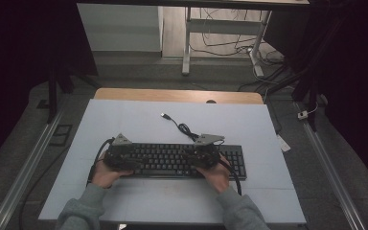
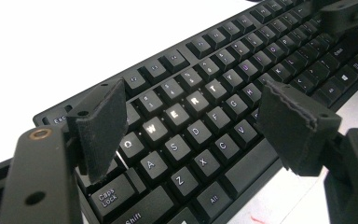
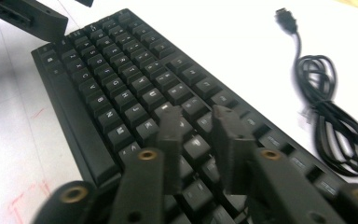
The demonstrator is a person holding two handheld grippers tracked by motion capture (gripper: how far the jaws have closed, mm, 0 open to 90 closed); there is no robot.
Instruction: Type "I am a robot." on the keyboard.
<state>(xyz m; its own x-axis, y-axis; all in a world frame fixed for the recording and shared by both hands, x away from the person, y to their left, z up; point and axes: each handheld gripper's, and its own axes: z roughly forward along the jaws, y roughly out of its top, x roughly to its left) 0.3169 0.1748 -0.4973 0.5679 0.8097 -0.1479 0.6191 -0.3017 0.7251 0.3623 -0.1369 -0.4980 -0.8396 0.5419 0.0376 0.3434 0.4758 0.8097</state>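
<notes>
Table (image 1: pixel 139 117) carries black keyboard (image 1: pixel 182 160), lying crosswise near the person's edge. Left gripper (image 2: pixel 191 123) over its left end, jaws wide apart above QWERTY keys. Right gripper (image 3: pixel 196 119) over right half, jaws nearly together, narrow gap, holding nothing. Coiled black cable (image 3: pixel 328 116) just behind keyboard.

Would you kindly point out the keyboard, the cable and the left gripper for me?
keyboard (image 1: pixel 172 160): high view, middle key rows.
cable (image 3: pixel 328 116): right gripper view, coiled part.
left gripper (image 2: pixel 191 121): left gripper view, midway between its open fingertips.
</notes>
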